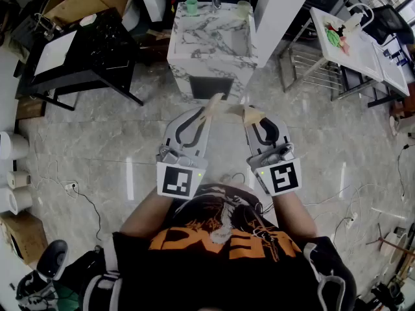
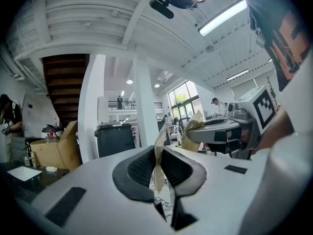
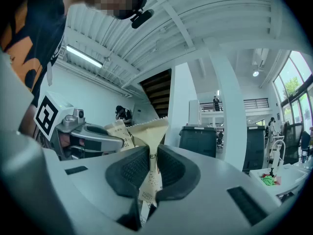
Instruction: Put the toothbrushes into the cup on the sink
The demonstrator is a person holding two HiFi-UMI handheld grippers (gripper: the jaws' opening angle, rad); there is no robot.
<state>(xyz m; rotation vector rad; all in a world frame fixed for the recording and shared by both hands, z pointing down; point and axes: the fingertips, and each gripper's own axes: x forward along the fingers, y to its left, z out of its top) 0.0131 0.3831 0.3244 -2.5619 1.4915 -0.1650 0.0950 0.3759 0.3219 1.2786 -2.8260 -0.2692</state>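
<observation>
Pinching a flat tan paper toothbrush packet [image 2: 159,155] between ribbed black pads [image 2: 139,169], the left gripper [image 1: 206,111] is clamped. The right gripper [image 1: 250,119] likewise nips a printed, saw-edged second packet [image 3: 149,177]. Only the head view shows the veined marble sink [image 1: 188,54], well ahead of both, with a green cup [image 1: 191,6] on its back rim.

Paper all round: the left packet [image 1: 213,102] and the right packet [image 1: 253,114] show nothing of what's inside. The right gripper [image 3: 149,166] pinches across its packet's print, so the lettering won't read. At the sink's [image 1: 212,41] rear corners, the green cup [image 1: 191,6] and pale cup [image 1: 244,8] are too small to see into.
</observation>
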